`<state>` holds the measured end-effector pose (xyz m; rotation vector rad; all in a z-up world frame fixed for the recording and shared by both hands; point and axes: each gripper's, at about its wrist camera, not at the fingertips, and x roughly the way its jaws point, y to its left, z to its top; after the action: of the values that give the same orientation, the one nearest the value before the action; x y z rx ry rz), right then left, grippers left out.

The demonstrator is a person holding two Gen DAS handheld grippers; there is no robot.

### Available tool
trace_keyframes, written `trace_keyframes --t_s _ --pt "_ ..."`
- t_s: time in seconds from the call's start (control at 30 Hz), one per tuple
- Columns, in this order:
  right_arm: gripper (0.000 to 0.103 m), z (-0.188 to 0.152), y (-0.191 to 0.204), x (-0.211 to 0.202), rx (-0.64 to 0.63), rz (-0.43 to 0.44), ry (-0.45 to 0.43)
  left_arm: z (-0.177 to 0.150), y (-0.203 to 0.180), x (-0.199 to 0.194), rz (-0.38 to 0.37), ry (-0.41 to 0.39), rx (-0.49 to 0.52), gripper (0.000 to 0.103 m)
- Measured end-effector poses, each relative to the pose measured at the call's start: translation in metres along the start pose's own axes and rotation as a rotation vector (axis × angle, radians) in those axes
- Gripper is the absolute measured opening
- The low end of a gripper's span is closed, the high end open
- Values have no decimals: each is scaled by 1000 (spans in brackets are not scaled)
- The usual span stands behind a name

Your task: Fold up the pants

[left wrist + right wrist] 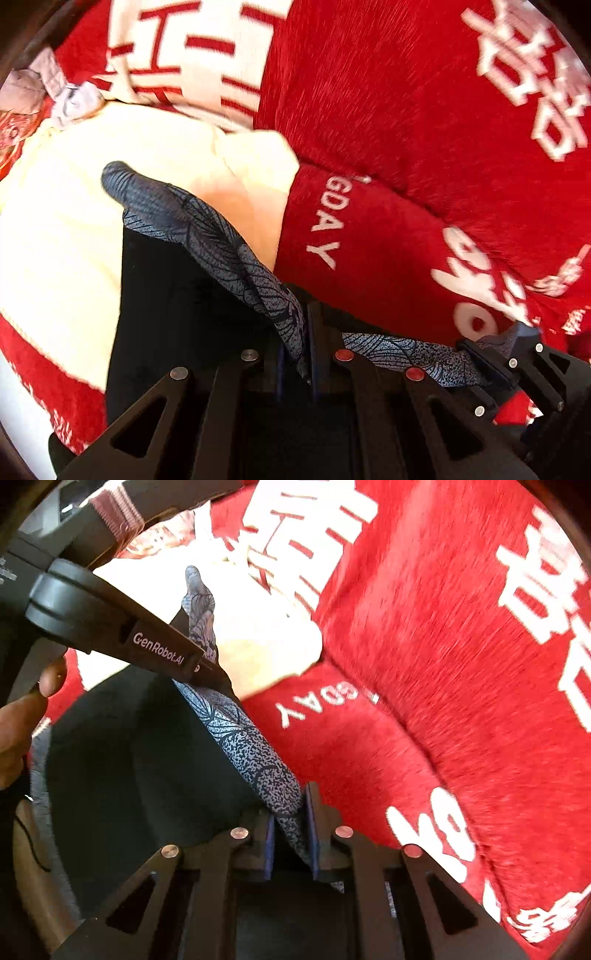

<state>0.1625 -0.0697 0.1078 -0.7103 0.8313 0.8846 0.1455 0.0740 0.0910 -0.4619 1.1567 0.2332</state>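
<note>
The pants [229,247] are dark fabric with a grey leaf-patterned band along the edge; the black part hangs below. My left gripper [301,350] is shut on that patterned band. The band runs right to my right gripper [491,363], whose fingers clamp it at the lower right of the left wrist view. In the right wrist view the patterned band [255,753] runs into my right gripper [291,834], which is shut on it. My left gripper [207,668] grips the same band further up. The pants are held above a red blanket [424,646].
The red fleece blanket [388,110] with white lettering covers the surface. A cream pillow or cloth [74,206] lies at the left. A person's hand [18,720] shows at the left edge of the right wrist view.
</note>
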Motion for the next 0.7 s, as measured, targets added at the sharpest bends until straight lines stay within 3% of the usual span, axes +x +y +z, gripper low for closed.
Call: trace_keyframes --t_s 0.13,0.3,0.53,0.63,0.7 --pt "15 -13 37 -45 -17 -56 -57 -31 14 -43 -62 -44 16 11" --pt "15 -42 97 -76 -14 -98 -74 -80 41 -55 -109 -51 15 11" --pt "15 -86 163 -57 45 -115 4 -156 81 -33 -108 47 -26 11" --pt "15 -99 177 -41 70 -118 40 -176 93 -12 -110 105 -52 12" --pt "16 -104 181 -34 95 -122 59 -184 97 -6 -124 102 -60 12"
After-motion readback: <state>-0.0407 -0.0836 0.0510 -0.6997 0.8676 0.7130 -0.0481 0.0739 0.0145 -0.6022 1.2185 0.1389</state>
